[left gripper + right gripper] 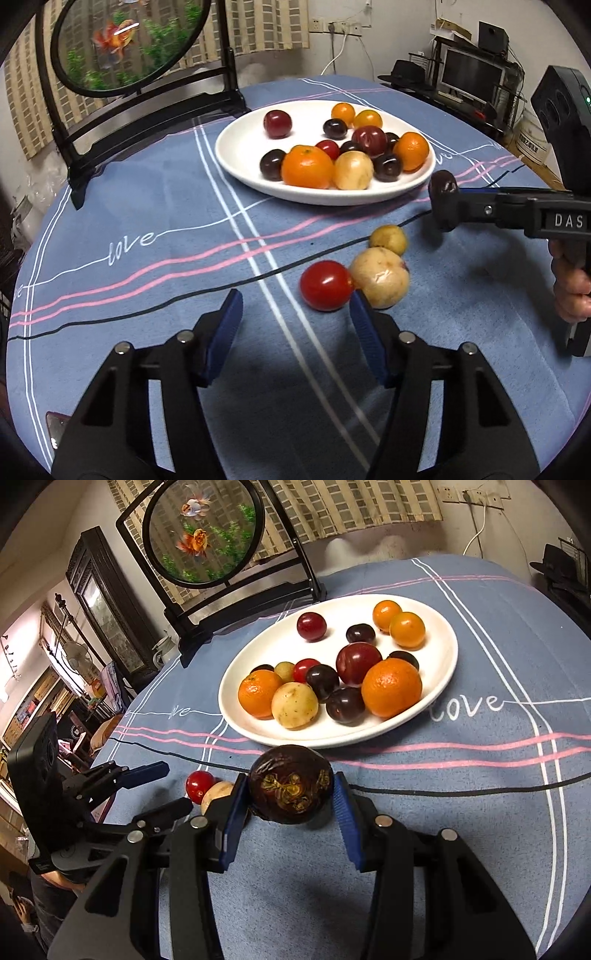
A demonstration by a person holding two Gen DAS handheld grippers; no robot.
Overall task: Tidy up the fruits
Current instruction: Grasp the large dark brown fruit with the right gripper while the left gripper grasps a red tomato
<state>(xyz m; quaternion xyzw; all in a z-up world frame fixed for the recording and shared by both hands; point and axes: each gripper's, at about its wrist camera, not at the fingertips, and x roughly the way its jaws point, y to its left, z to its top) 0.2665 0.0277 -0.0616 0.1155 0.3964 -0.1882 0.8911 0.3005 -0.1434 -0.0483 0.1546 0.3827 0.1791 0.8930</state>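
1. The left tool (pixel 295 325) is partly open with nothing between its pads. No fruit is in its grip.
2. Just ahead of the left tool, a red tomato (pixel 325 285) sits on the blue bench (pixel 147 280). It is close to the tip of the tool's right pad (pixel 364 325).
3. Right beside the tomato, touching it, is a big pale yellow fruit (pixel 380 282). A small yellow fruit (pixel 388 240) sits just behind that one.
4. Further ahead of the left tool is the white plate (pixel 240 147). It already has many fruits on it: oranges, dark plums, red ones and a pale one.
5. The right tool (pixel 290 794) is squeezing a dark wrinkly fruit (pixel 290 784) between its blue pads. It holds the fruit up off the bench, just in front of the plate's near rim.
6. So most of the job looks done. I think what is left is to put the dark fruit on the plate, then pick up the three fruits on the bench.
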